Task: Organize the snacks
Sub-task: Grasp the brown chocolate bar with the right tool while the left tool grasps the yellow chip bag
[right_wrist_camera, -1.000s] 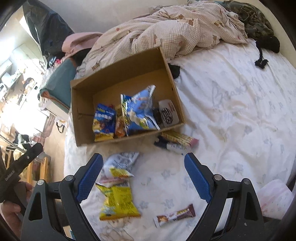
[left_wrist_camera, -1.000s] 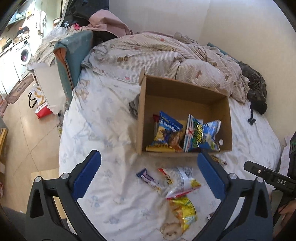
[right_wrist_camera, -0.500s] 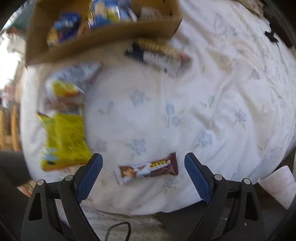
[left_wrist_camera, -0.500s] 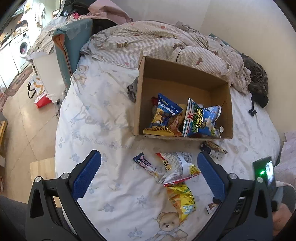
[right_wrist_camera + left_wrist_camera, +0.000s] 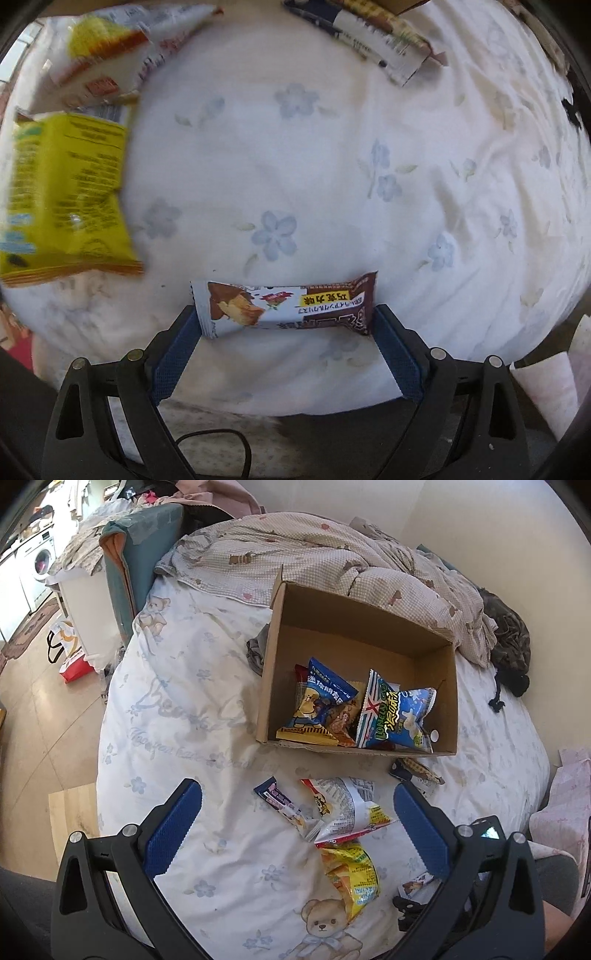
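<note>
Floral bedsheet (image 5: 295, 155), cardboard box (image 5: 358, 672) holding snack bags | right gripper (image 5: 286, 332): wide apart, fingers flanking both ends of the chocolate bar (image 5: 284, 304) on the sheet, not clamped; lower and closer than 0.5 s ago | left gripper (image 5: 297, 825): spread wide, empty, hovering above loose packets, barely shifted.

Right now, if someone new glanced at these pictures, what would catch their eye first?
Probably the open cardboard box on the bed, with bright blue snack bags piled at its near end. In front of it, loose packets lie on the flowered sheet, notably a yellow bag. In the right wrist view, a chocolate wafer bar lies crosswise between the open jaws of the right gripper.
</note>
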The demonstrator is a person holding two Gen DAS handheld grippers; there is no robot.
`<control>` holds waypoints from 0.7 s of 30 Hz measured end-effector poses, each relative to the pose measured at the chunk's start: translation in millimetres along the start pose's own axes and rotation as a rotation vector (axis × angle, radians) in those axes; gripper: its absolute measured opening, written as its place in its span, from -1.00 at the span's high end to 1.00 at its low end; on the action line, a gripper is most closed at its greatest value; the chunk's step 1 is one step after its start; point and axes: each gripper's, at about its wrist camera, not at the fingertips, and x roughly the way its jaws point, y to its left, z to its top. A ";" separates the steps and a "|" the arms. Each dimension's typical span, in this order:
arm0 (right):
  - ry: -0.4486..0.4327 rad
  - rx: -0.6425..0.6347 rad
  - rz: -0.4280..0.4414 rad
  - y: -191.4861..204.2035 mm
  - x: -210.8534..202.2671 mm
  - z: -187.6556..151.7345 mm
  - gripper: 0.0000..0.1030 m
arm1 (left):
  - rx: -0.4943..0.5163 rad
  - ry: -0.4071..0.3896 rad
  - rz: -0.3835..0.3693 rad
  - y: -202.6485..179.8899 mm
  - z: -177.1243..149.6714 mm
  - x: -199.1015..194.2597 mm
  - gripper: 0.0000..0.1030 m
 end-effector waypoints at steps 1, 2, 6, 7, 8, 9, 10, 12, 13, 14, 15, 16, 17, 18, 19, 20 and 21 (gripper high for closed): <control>0.002 0.003 0.006 -1.5 0.8 1.5 -0.83 | -0.003 0.001 -0.001 0.5 -0.1 0.1 -0.99; 0.004 0.011 0.017 -4.1 1.2 2.8 -0.83 | -0.005 0.002 -0.002 0.8 0.1 0.2 -0.99; -0.020 0.051 0.063 -17.4 -4.8 9.4 -0.70 | -0.013 0.002 -0.001 2.0 0.7 1.2 -0.99; -0.025 0.049 0.065 -21.0 -7.8 9.0 -0.56 | -0.014 0.002 -0.001 2.0 0.7 1.4 -0.99; -0.029 0.047 0.068 -21.0 -10.0 9.4 -0.45 | -0.014 0.003 -0.001 2.0 0.7 1.6 -0.99; -0.035 0.045 0.073 -20.4 -14.1 10.5 -0.44 | -0.012 0.003 0.000 2.1 0.8 1.5 -0.99; -0.046 0.042 0.080 -20.5 -17.8 10.0 -0.40 | -0.011 0.003 0.000 2.1 0.8 1.5 -0.99; -0.068 0.034 0.107 -20.4 -25.1 9.1 -0.34 | -0.006 0.006 0.003 1.9 0.1 2.7 -0.99; -0.083 0.034 0.122 -21.0 -29.9 8.6 -0.32 | -0.003 0.009 0.004 1.4 -0.5 3.4 -0.99; -0.109 0.038 0.139 -25.2 -39.1 8.4 -0.31 | 0.001 0.013 0.005 0.8 -1.1 4.6 -0.99; -0.153 0.044 0.170 -27.6 -49.9 7.8 -0.31 | 0.003 0.016 0.007 -0.3 -1.8 5.7 -0.99; -0.194 0.055 0.195 -32.2 -60.5 7.2 -0.31 | 0.005 0.021 0.008 -1.0 -2.7 7.1 -0.99; -0.241 0.070 0.216 -37.8 -71.3 6.5 -0.31 | 0.008 0.029 0.010 -1.8 -4.0 9.3 -0.99; -0.298 0.089 0.236 -43.1 -82.9 5.4 -0.31 | 0.011 0.039 0.011 -3.0 -5.6 11.5 -0.99; -0.363 0.116 0.258 -50.6 -97.0 3.9 -0.31 | 0.012 0.053 0.009 -4.5 -7.6 15.1 -0.99; -0.399 0.136 0.273 -56.2 -105.1 3.0 -0.32 | 0.012 0.076 0.003 -6.7 -10.5 20.8 -0.99; -0.429 0.157 0.283 -62.1 -111.7 2.3 -0.32 | 0.013 0.091 0.000 -8.9 -12.8 23.9 -0.99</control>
